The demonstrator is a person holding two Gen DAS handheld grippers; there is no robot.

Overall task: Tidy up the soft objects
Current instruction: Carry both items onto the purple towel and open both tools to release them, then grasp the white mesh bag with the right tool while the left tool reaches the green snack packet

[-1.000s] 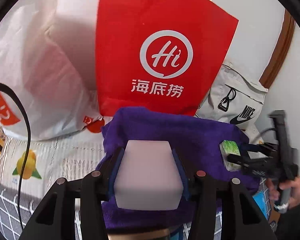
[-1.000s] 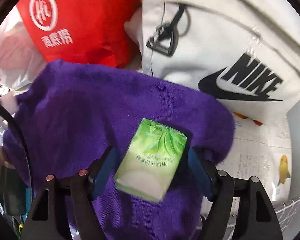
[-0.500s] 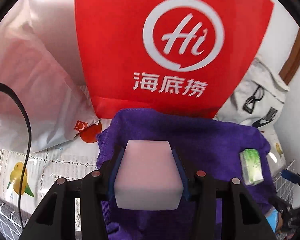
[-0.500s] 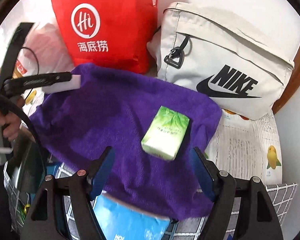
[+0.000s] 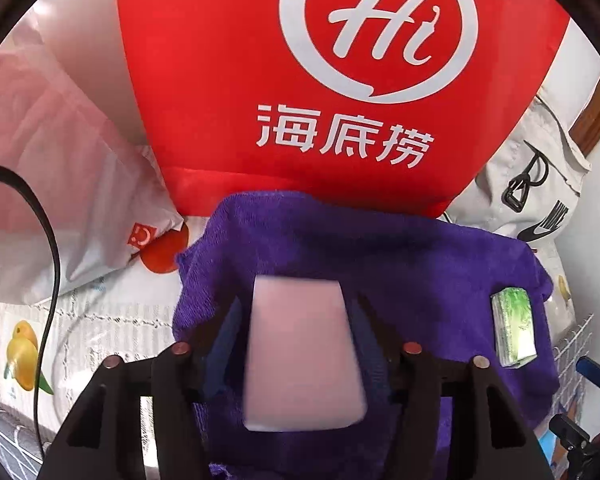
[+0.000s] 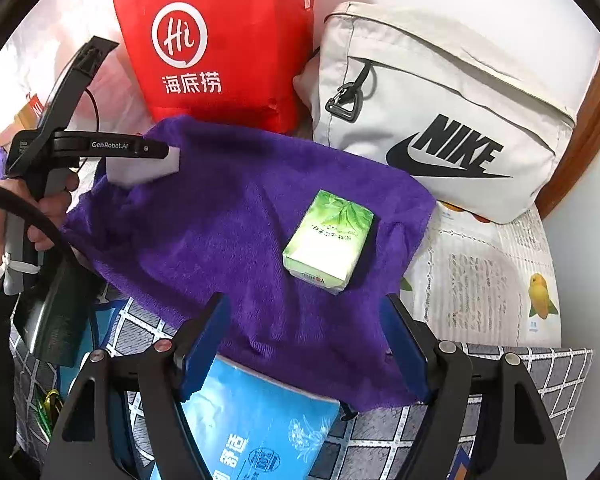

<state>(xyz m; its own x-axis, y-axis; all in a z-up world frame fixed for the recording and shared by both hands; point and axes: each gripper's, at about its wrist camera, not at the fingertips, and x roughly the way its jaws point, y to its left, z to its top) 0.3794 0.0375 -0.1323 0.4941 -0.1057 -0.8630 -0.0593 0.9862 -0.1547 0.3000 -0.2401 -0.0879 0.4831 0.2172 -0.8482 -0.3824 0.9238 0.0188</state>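
Observation:
A purple towel (image 6: pixel 236 232) lies spread out, also in the left wrist view (image 5: pixel 380 256). A green tissue pack (image 6: pixel 328 236) rests on its right part, free of any gripper; it also shows in the left wrist view (image 5: pixel 514 330). My left gripper (image 5: pixel 300 328) is shut on a white sponge block (image 5: pixel 300 360) and holds it over the towel's left part; the block (image 6: pixel 144 168) shows in the right wrist view at the towel's far left corner. My right gripper (image 6: pixel 304 340) is open and empty, drawn back over the towel's near edge.
A red Hi bag (image 6: pixel 216 44) and a white Nike bag (image 6: pixel 440 120) stand behind the towel. A pale plastic bag (image 5: pixel 60 160) lies at the left. A blue tissue packet (image 6: pixel 256 428) lies under the towel's near edge. A fruit-print cloth (image 6: pixel 488 280) covers the right.
My right gripper let go of the green tissue pack on the towel and drew back. My left gripper moved forward over the towel with the sponge block.

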